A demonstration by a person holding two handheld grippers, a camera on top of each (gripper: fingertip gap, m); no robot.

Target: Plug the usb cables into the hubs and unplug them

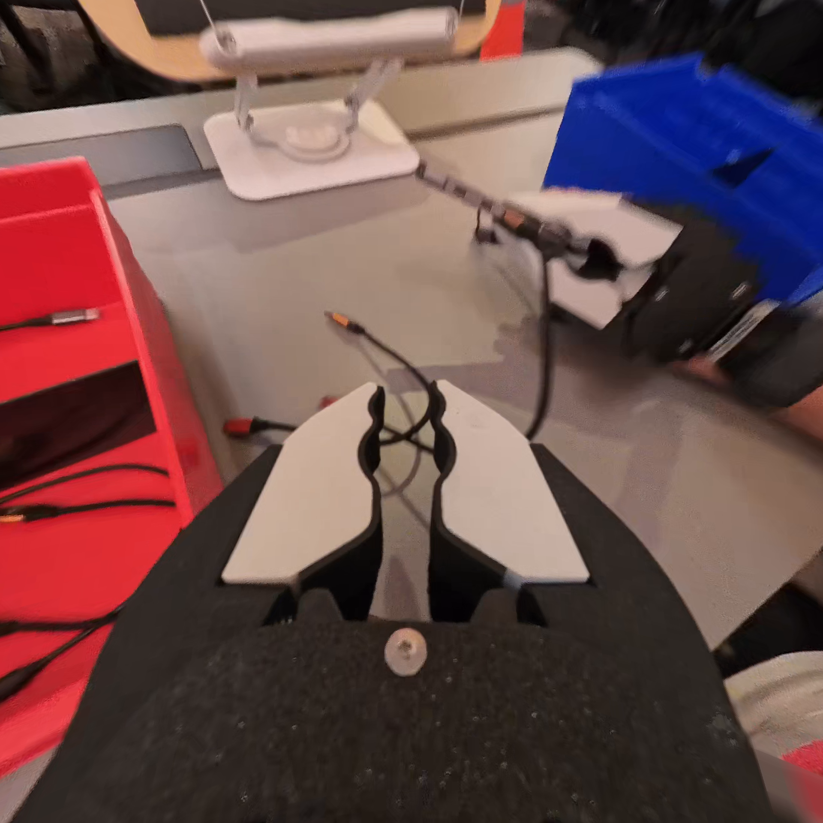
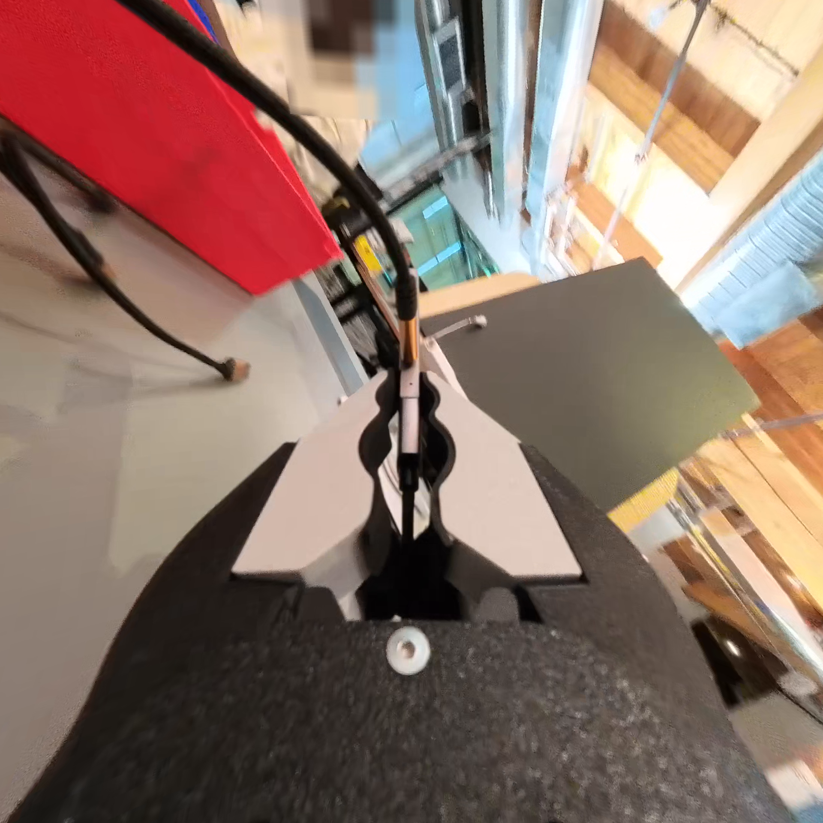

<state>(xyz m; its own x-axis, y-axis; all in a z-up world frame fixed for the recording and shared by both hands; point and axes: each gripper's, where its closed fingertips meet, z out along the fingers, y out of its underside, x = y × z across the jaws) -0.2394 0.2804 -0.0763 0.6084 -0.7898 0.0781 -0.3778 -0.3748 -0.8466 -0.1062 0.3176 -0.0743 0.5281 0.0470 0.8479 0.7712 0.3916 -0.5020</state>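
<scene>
while gripped, the cable plug [image 2: 409,414] points along the right gripper [image 2: 407,387].

A bin [image 1: 67,356] lies left of the cables [image 1: 401,356], another bin [image 1: 668,133] right, a stand [image 1: 311,151] behind

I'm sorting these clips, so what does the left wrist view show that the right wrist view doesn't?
Left only: blue bin, white stand, the left hand-held gripper open over a black cable.
Right only: a silver connector clamped in the right hand-held gripper, a dark panel.
Both: red bin, grey table.
</scene>
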